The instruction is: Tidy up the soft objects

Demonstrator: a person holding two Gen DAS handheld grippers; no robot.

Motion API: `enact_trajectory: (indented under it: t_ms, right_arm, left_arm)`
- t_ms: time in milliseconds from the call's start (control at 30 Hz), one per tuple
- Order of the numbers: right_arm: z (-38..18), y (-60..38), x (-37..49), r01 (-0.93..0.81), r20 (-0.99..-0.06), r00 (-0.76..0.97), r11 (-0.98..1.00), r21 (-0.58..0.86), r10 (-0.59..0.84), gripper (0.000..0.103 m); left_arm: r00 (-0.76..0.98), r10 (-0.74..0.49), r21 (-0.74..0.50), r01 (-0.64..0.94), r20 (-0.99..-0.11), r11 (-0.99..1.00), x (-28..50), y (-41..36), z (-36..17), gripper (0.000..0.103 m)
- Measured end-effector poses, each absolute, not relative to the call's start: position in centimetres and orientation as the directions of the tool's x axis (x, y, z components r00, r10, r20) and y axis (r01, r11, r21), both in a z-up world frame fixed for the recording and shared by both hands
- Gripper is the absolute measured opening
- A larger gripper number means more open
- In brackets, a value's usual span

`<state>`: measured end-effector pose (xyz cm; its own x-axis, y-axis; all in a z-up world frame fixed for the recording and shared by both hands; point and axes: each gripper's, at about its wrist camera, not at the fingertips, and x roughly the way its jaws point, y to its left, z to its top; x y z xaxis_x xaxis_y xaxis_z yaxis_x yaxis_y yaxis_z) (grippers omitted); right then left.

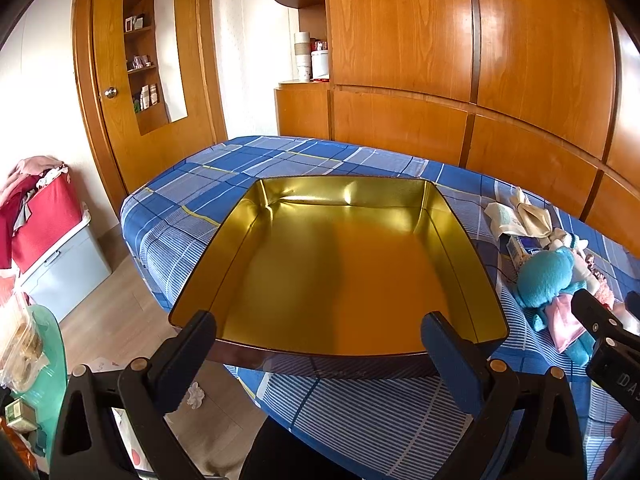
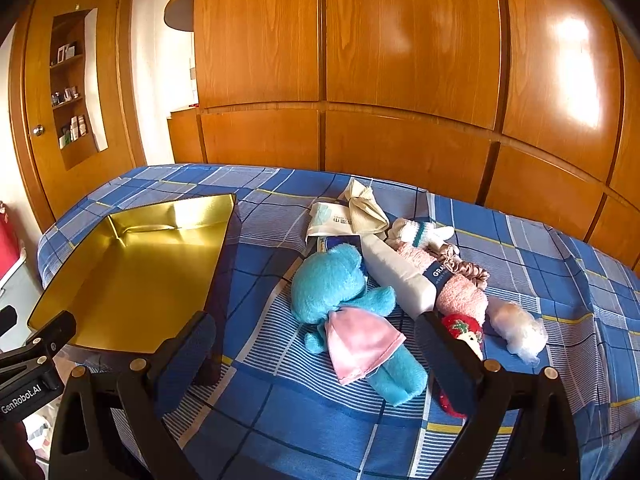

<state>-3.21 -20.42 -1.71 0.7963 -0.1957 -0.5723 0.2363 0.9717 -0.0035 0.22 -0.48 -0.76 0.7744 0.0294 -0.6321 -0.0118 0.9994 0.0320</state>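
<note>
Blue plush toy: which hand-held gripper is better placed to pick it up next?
Right. The right hand-held gripper is open with the blue plush toy between its fingers; the left hand-held gripper faces the gold tin.

A wooden wardrobe [image 1: 460, 40] fills the upper right of the left view. At upper left stands a door [image 1: 152, 80] with a round knob [image 1: 110, 92]. A red hamper [image 1: 44, 216] sits at the left edge, above a grey box [image 1: 64, 272].
</note>
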Motion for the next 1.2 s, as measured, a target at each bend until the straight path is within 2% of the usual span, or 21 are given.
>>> enact_trajectory:
  t_ms: [1200]
  right_arm:
    - [-0.6,-22.3,-3.4,0.259,-0.550,0.805,0.966,-0.014,-0.224,0.102]
  left_arm:
    - [0.783,-0.004,0.037,0.035,-0.622,0.999,0.1,-1.7,-0.1,0.103]
